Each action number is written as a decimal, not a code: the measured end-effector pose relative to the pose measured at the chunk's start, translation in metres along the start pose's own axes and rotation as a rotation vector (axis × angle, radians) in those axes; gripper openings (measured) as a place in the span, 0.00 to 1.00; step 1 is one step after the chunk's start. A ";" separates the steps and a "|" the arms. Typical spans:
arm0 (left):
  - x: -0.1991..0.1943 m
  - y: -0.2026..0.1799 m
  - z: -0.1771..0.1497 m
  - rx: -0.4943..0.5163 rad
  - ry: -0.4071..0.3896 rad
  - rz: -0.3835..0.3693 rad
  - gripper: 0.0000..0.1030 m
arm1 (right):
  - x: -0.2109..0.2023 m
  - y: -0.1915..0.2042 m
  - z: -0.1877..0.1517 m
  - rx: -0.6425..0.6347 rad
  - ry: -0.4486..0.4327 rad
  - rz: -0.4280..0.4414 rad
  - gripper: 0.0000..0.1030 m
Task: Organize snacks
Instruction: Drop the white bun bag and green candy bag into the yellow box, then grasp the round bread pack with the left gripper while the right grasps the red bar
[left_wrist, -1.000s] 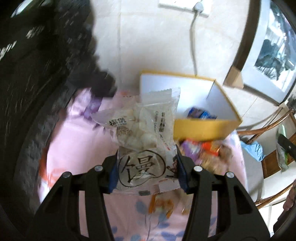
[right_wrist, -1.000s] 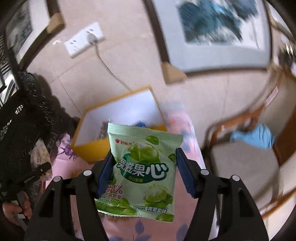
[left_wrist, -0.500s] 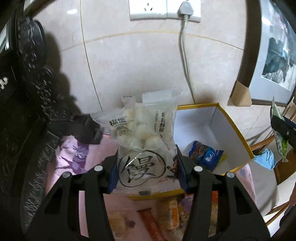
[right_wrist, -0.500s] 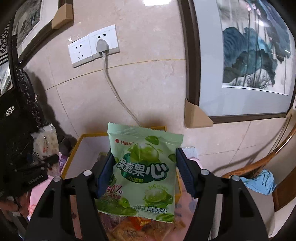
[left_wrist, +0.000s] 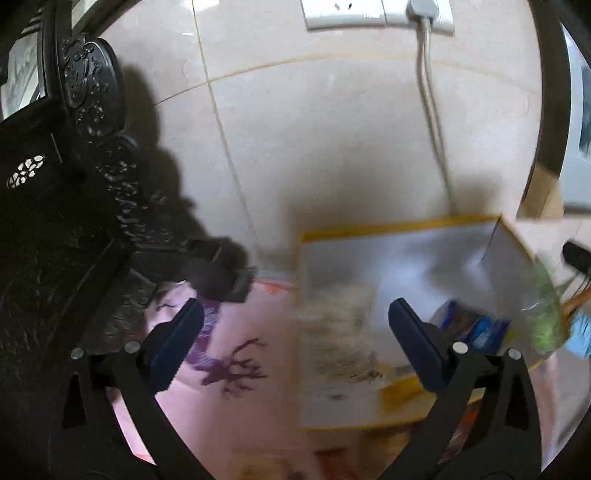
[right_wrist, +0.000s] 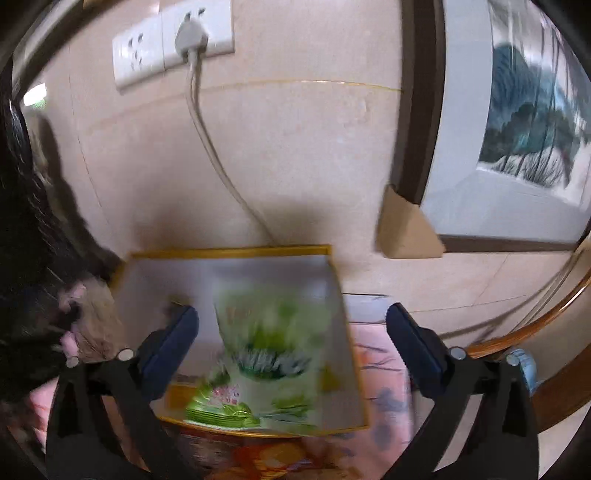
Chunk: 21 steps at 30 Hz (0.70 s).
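Observation:
A yellow-rimmed white box (left_wrist: 406, 225) (right_wrist: 229, 253) stands on the pink cloth against the wall. My left gripper (left_wrist: 295, 332) is open; the clear bun-snack bag (left_wrist: 336, 350), blurred, drops between its fingers over the box's left part. My right gripper (right_wrist: 291, 332) is open; the green candy bag (right_wrist: 269, 354), blurred, falls into the box. A blue packet (left_wrist: 472, 325) lies inside the box. The green bag also shows at the right edge of the left wrist view (left_wrist: 546, 317).
A black carved cabinet (left_wrist: 55, 221) stands at the left. A wall socket with a cable (right_wrist: 195, 40) is above the box. A framed picture (right_wrist: 517, 129) leans at the right. Orange snack packs (right_wrist: 266, 458) lie in front of the box. A wooden chair (right_wrist: 535, 332) is at the right.
Both grippers have opened and let go of their bags. The bun-snack bag and the green candy bag are dropping towards the box. Both grippers have moved closer to the box.

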<state>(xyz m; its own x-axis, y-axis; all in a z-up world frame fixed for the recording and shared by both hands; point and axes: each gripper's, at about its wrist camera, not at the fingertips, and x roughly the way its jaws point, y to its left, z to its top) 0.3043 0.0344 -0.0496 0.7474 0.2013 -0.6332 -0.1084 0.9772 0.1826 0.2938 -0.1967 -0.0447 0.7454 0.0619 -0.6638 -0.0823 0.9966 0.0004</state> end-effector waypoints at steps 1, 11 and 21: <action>0.001 0.006 -0.006 0.009 0.016 0.010 0.98 | -0.002 0.003 -0.005 -0.019 0.012 0.015 0.99; 0.008 0.103 -0.161 -0.173 0.336 0.027 0.98 | -0.028 0.051 -0.112 -0.147 0.233 0.175 0.99; 0.044 0.040 -0.173 0.104 0.331 -0.108 0.98 | -0.027 0.047 -0.173 0.099 0.417 0.170 0.99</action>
<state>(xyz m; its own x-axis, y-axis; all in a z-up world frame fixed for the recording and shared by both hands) 0.2195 0.0944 -0.2003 0.4961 0.1249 -0.8592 0.0392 0.9854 0.1659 0.1549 -0.1605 -0.1561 0.3950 0.2179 -0.8925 -0.1015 0.9759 0.1934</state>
